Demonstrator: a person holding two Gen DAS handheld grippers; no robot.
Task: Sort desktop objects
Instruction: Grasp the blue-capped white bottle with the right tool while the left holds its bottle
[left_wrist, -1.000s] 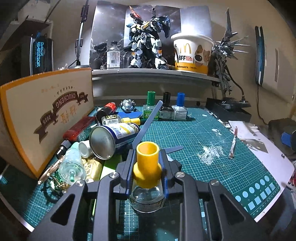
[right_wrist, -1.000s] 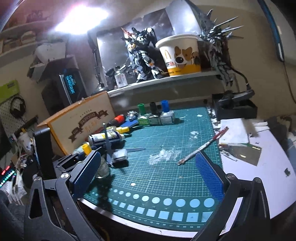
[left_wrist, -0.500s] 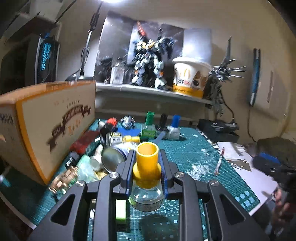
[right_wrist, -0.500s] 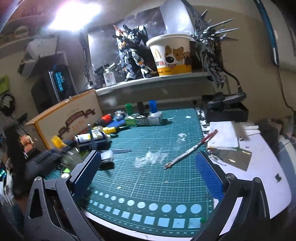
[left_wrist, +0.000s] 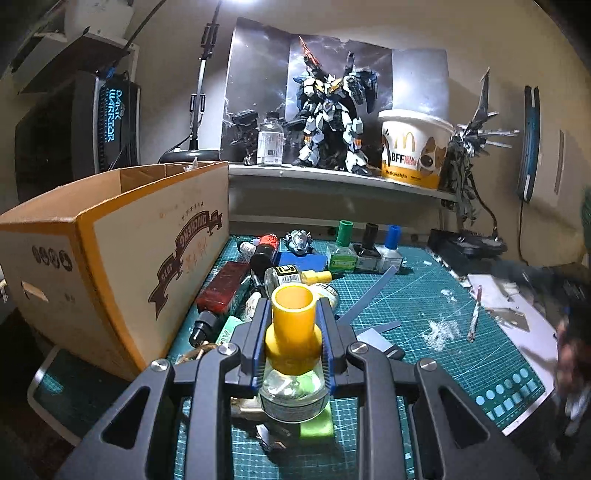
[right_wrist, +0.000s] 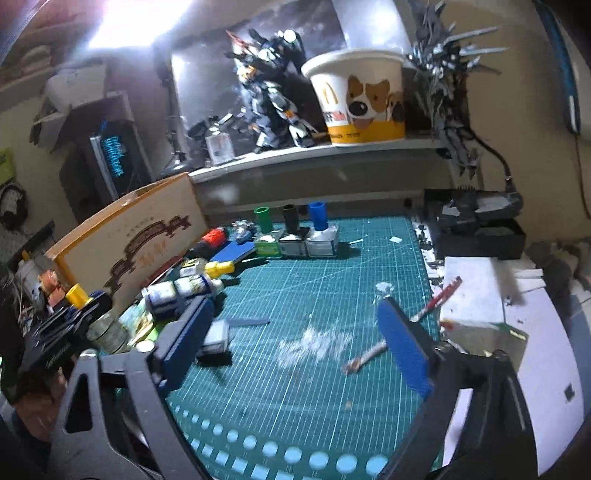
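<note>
My left claw (left_wrist: 293, 334) is clenched on a small glass bottle (left_wrist: 293, 397), its blue pads pressing the bottle's yellow cap (left_wrist: 293, 321) from both sides; I hold it upright above the green cutting mat (left_wrist: 461, 332), just right of the open cardboard box (left_wrist: 122, 251) (partitions show inside its top); my right claw (right_wrist: 295, 339) hangs released over the mat's middle, gripping nothing; a thin stick (right_wrist: 402, 328) lies near its right finger; three capped bottles (right_wrist: 297, 236) stand in a row at the mat's far edge.
</note>
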